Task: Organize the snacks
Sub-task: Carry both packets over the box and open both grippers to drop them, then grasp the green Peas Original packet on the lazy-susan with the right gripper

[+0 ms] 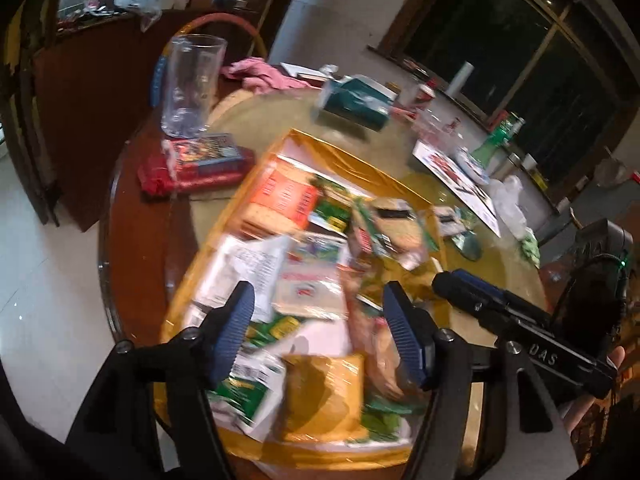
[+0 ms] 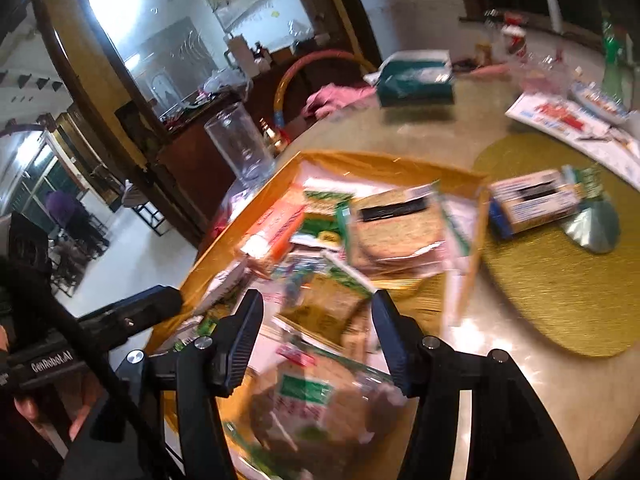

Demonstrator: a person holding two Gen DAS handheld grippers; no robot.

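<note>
A yellow-lined box (image 1: 344,156) full of snack packets sits on the round table; it also shows in the right wrist view (image 2: 372,162). Inside lie an orange cracker pack (image 1: 280,200), green packets (image 1: 332,212) and a clear bag of brown biscuits (image 2: 320,412). My left gripper (image 1: 320,300) is open and empty above the box. My right gripper (image 2: 316,312) is open and empty above the box too; it shows in the left wrist view (image 1: 452,280) to the right. One blue-and-white snack pack (image 2: 536,200) lies outside the box on a gold mat (image 2: 560,288).
A tall clear glass (image 1: 192,84) stands at the table's far left, beside a red packet (image 1: 200,164). A teal tissue box (image 1: 356,100), a pink cloth (image 1: 260,74), a green bottle (image 1: 500,136) and printed papers (image 1: 456,176) lie beyond the box.
</note>
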